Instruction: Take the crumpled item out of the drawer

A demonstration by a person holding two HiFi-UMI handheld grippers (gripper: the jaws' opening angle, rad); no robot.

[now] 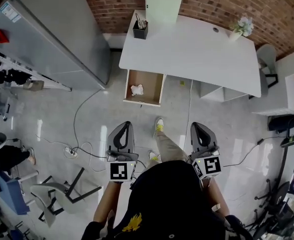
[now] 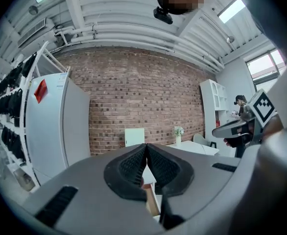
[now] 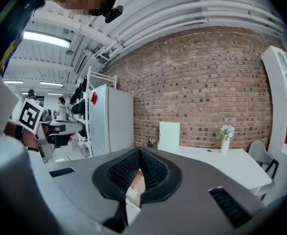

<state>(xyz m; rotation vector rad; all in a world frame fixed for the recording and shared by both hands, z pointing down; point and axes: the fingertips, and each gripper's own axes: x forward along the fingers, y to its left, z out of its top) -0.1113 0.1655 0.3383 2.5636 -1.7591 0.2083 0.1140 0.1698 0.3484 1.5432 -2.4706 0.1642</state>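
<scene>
Jaws meet, left gripper (image 1: 126, 125) and right gripper (image 1: 196, 125); crumpled item (image 1: 136, 89) in drawer (image 1: 153, 86).

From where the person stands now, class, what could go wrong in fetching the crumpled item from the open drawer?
1. A floor cable lies beside the path to the drawer; a foot could catch it.
2. The left hand-held gripper and the right hand-held gripper are both shut; reaching in like that would probably shove the crumpled item aside instead of gripping it.

The crumpled item (image 1: 136, 89) in the drawer (image 1: 151, 84) shows too small to tell its material.
</scene>
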